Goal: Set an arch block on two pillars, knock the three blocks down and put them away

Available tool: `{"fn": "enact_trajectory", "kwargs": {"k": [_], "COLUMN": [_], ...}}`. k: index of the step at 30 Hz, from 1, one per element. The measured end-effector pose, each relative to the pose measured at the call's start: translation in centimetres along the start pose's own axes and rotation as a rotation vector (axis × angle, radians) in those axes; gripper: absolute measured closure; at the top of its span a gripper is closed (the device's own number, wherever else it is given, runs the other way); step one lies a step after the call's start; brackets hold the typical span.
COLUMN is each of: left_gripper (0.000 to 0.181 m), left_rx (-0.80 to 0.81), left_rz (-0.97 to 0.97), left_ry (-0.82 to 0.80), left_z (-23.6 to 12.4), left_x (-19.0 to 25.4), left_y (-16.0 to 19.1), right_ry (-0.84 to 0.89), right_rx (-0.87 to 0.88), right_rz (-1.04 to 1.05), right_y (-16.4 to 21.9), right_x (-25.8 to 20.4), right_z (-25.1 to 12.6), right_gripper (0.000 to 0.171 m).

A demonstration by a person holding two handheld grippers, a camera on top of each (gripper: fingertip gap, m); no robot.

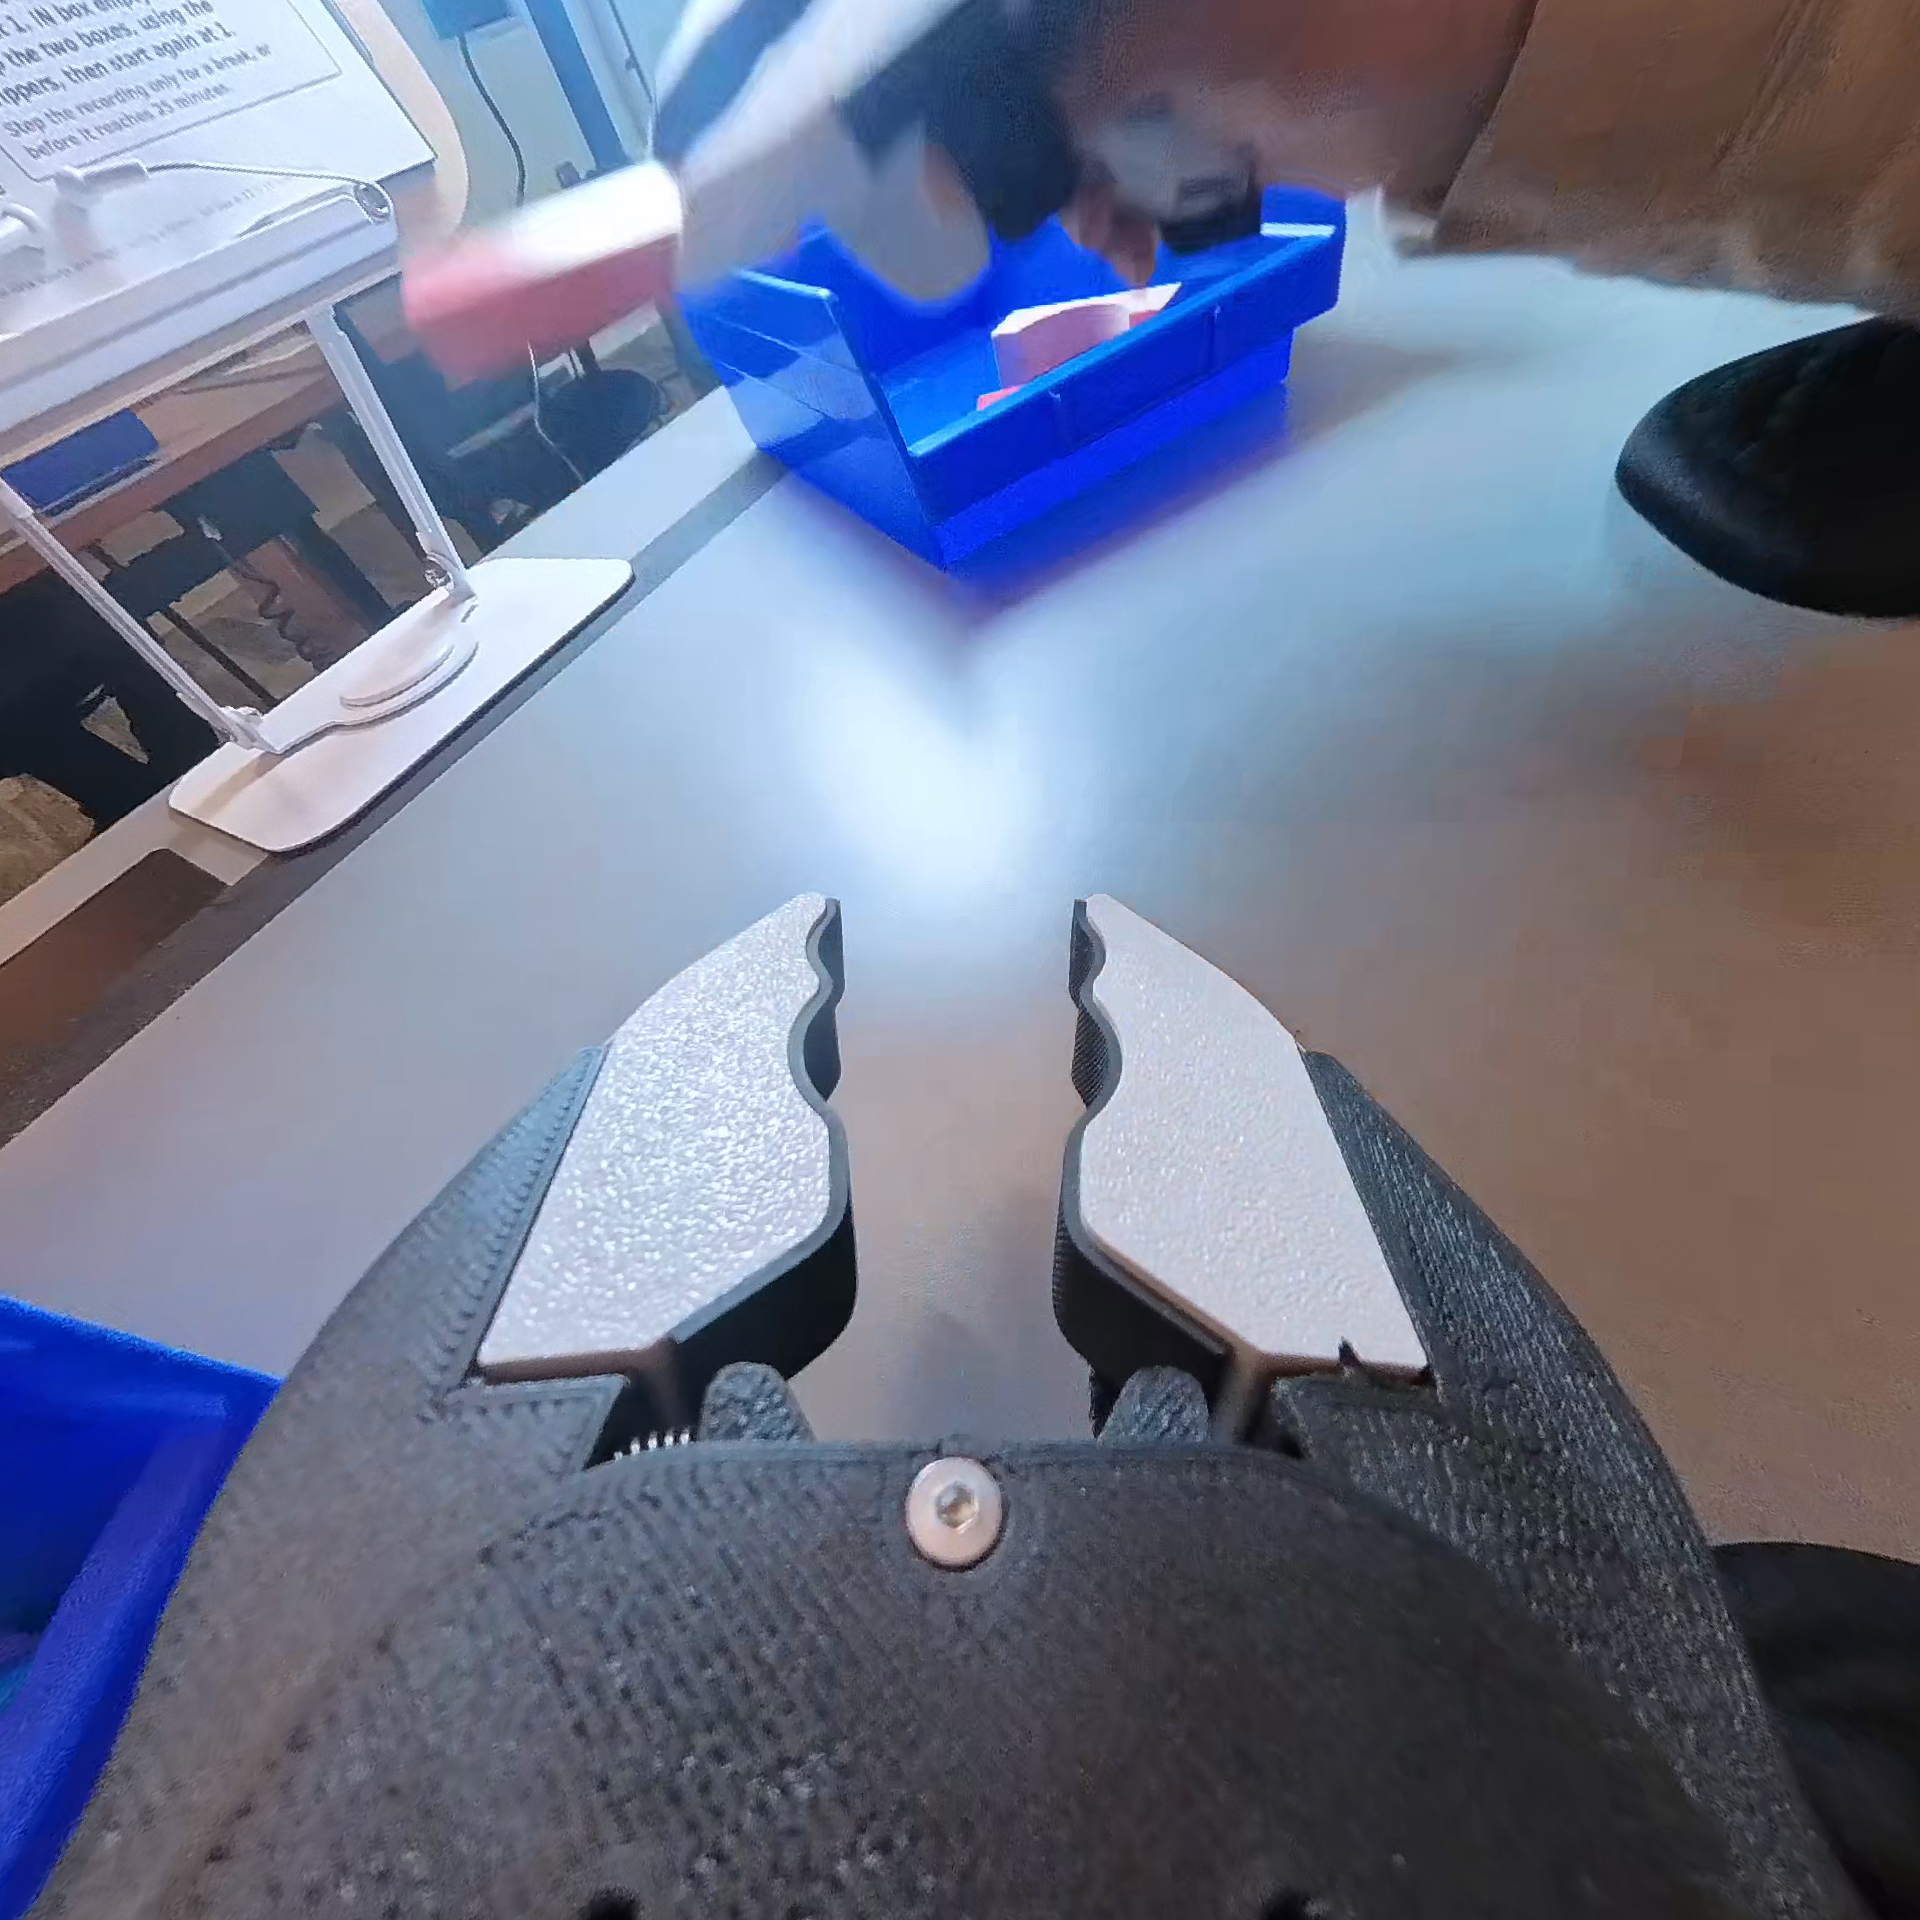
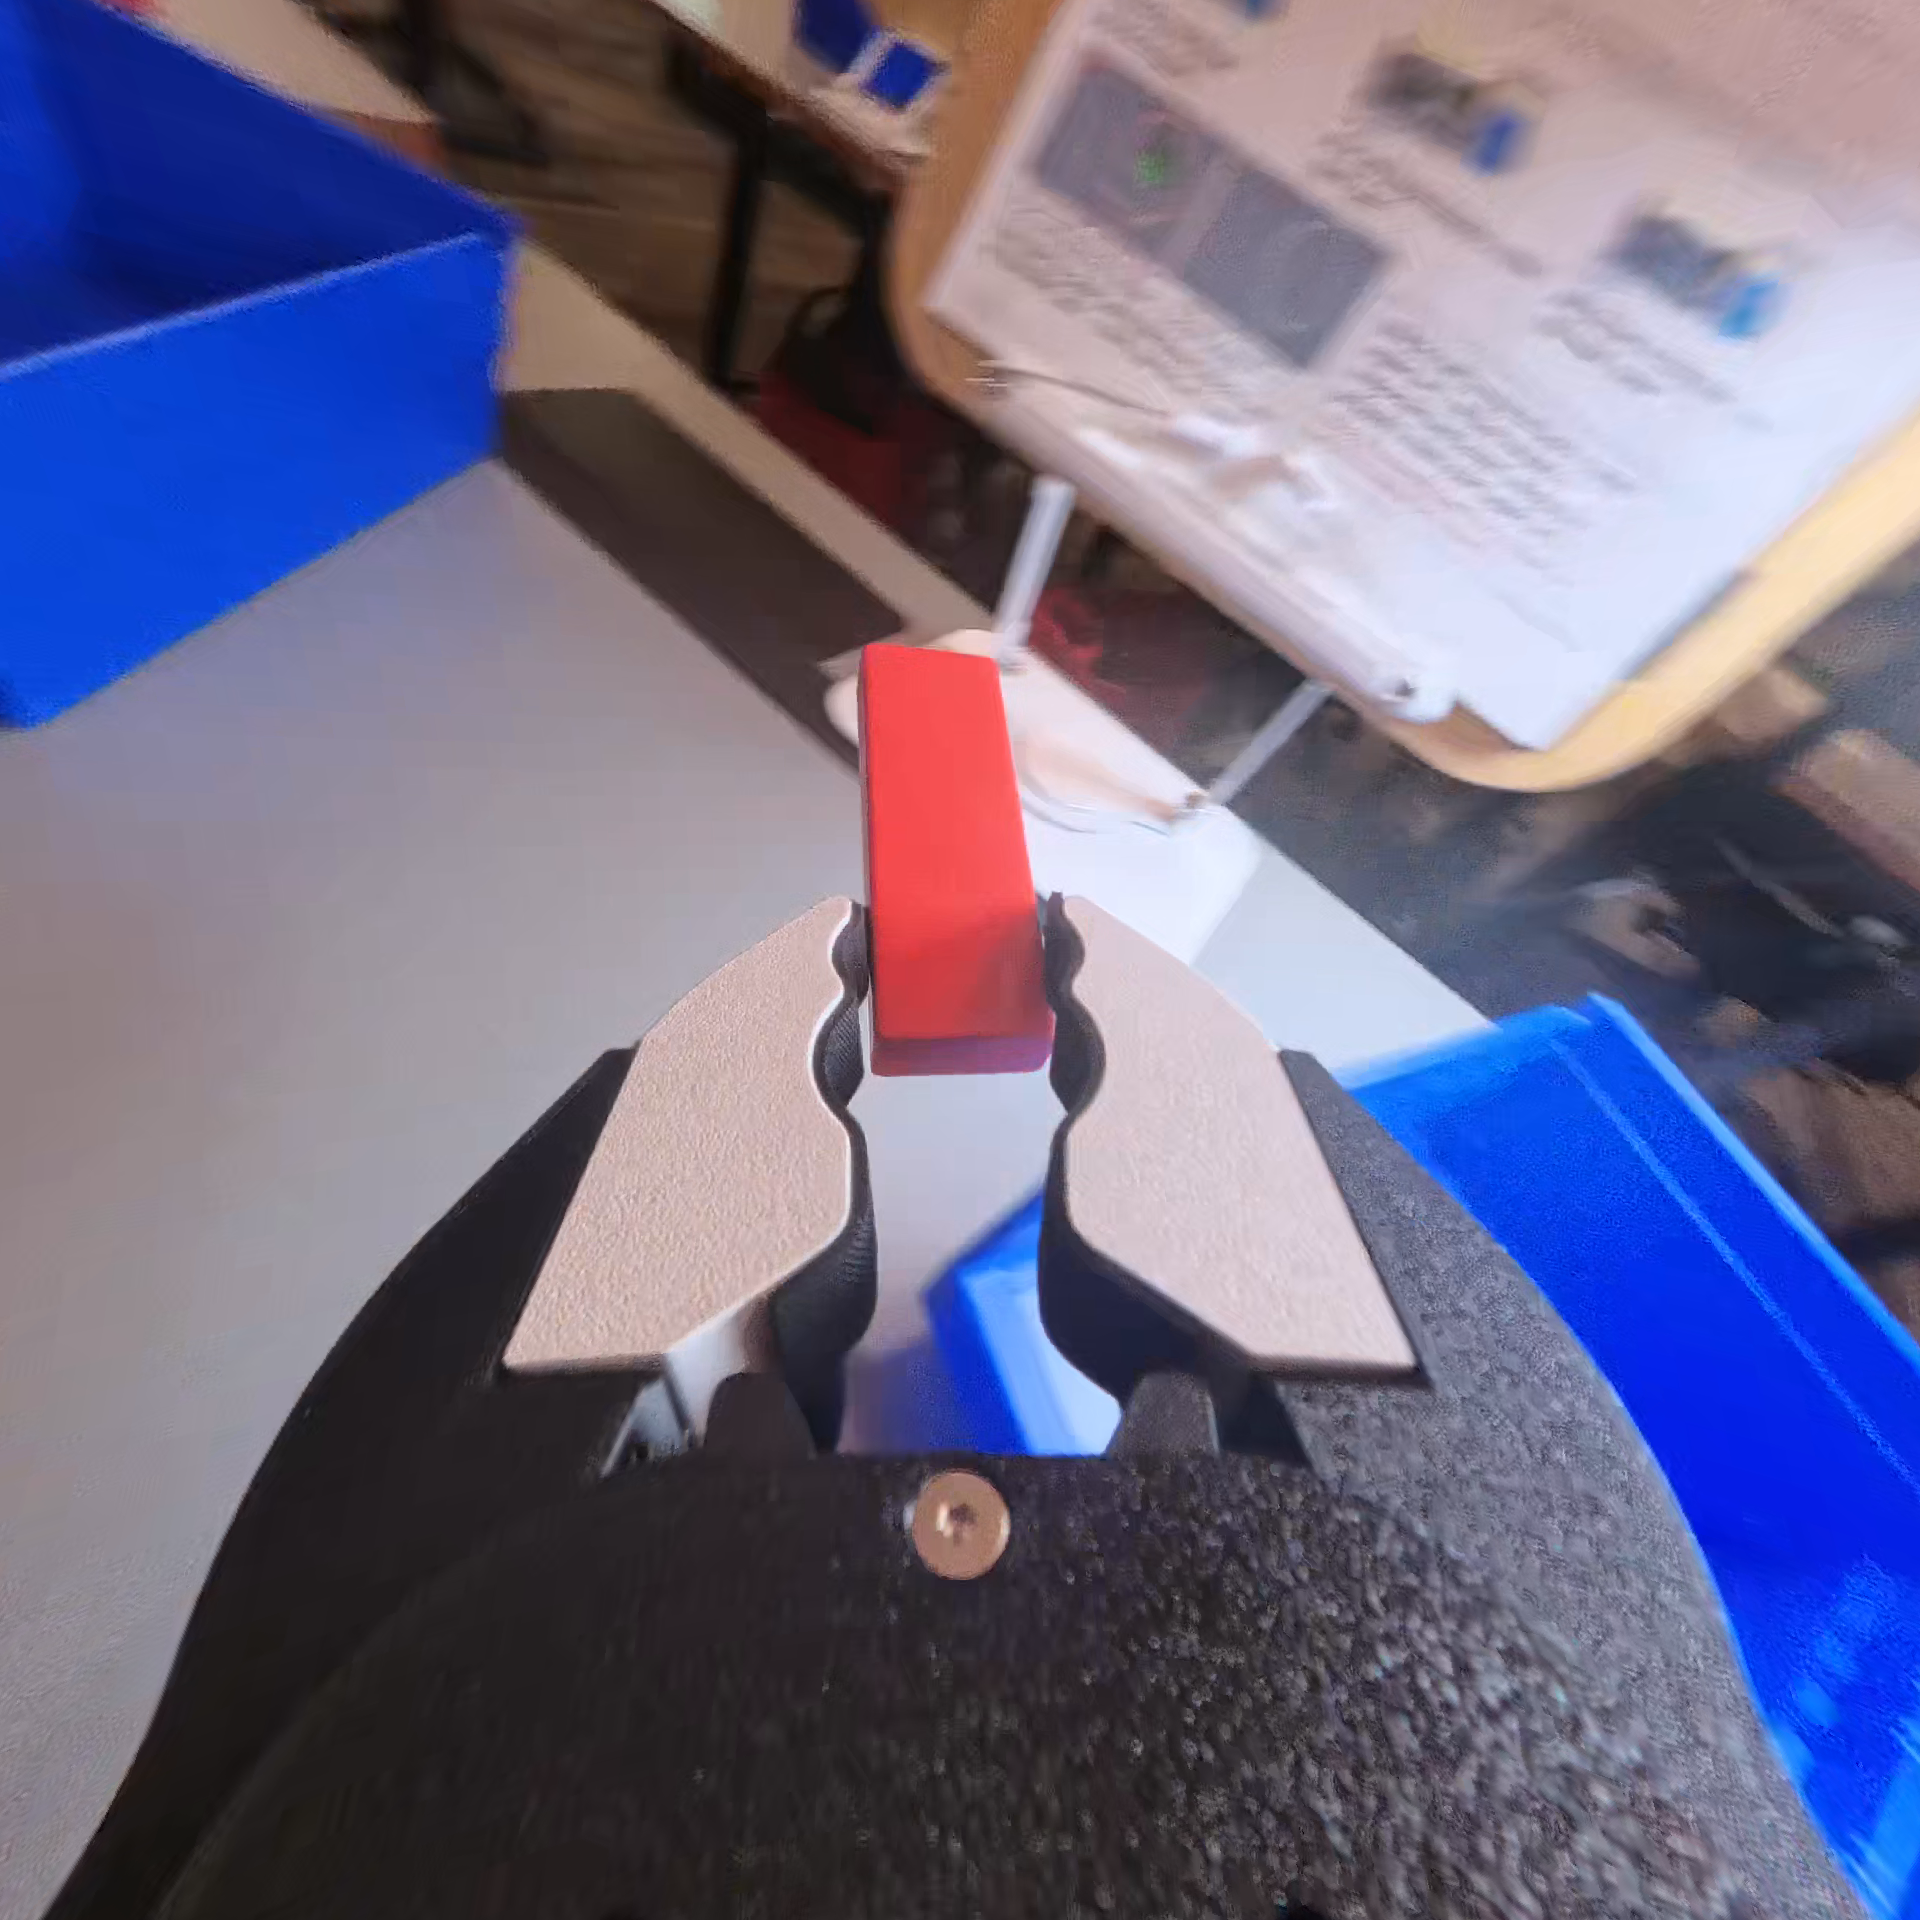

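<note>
Closest to the lens, left gripper (image 1: pixel 954 1023) spread apart with nothing between its pads, hovering low over the grey desk (image 1: pixel 727 935). Farther off, right gripper (image 2: pixel 954 982) pinching a red block (image 2: pixel 945 862) by its near end, block pointing forward above the desk edge, blurred in the left wrist view. Beyond, blue bin (image 1: pixel 1091 436) on the desk with a pink block (image 1: pixel 1081 322) inside; white document stand (image 1: pixel 395 675) at the left edge.

red block (image 2: pixel 951 862), blue bins (image 1: pixel 1039 457), grey table (image 1: pixel 1039 831)
</note>
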State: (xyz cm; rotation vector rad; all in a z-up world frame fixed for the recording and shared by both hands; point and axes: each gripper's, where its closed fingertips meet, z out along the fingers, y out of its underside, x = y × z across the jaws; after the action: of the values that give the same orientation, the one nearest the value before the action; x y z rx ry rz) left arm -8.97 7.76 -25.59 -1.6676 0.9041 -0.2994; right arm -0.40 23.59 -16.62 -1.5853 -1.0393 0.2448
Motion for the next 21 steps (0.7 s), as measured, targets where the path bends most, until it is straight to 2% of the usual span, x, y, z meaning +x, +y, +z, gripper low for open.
{"fn": "enact_trajectory", "kwargs": {"k": [2, 4, 6, 8, 9, 10, 11, 13, 19, 21], "left_gripper": [0.139, 0.139, 0.139, 0.14, 0.14, 0.14, 0.14, 0.14, 0.14, 0.14], "left_rx": [-0.011, -0.013, -0.015, -0.024, -0.029, -0.033, -0.033, -0.031, -0.028, -0.024], "left_rz": [0.015, 0.021, 0.015, 0.017, 0.018, 0.019, 0.02, 0.018, 0.015, 0.019], "left_ry": [-0.003, -0.005, -0.001, 0.0, 0.0, 0.0, -0.001, -0.001, -0.003, -0.013], "left_z": [0.1, 0.1, 0.2, 0.3, 0.4, 0.4, 0.4, 0.4, 0.3, 0.2], "left_x": [0.0, 0.0, 0.1, 0.1, 0.1, 0.1, 0.0, 0.0, -0.1, -0.3], "left_y": [0.2, 0.2, 0.3, 0.5, 0.6, 0.7, 0.7, 0.7, 0.6, 0.5], "right_ry": [0.168, 0.279, 0.308, 0.263, 0.23, 0.213, 0.218, 0.246, 0.238, 0.201], "right_rx": [-0.035, -0.125, -0.255, -0.36, -0.387, -0.389, -0.391, -0.384, -0.253, -0.236], "right_rz": [0.053, 0.12, 0.206, 0.293, 0.319, 0.328, 0.329, 0.321, 0.281, 0.248], "right_y": [0.7, 3.7, 8.0, 11.7, 12.7, 13.1, 13.3, 12.9, 9.8, 9.4], "right_x": [4.9, 8.8, 11.1, 11.5, 11.3, 11.2, 11.4, 11.8, 11.4, 10.6], "right_z": [-1.8, -3.0, -3.4, -3.6, -3.6, -3.7, -4.0, -4.3, -4.5, -4.3], "right_gripper": [0.138, 0.138, 0.138, 0.138, 0.152, 0.17, 0.168, 0.145, 0.146, 0.139]}}
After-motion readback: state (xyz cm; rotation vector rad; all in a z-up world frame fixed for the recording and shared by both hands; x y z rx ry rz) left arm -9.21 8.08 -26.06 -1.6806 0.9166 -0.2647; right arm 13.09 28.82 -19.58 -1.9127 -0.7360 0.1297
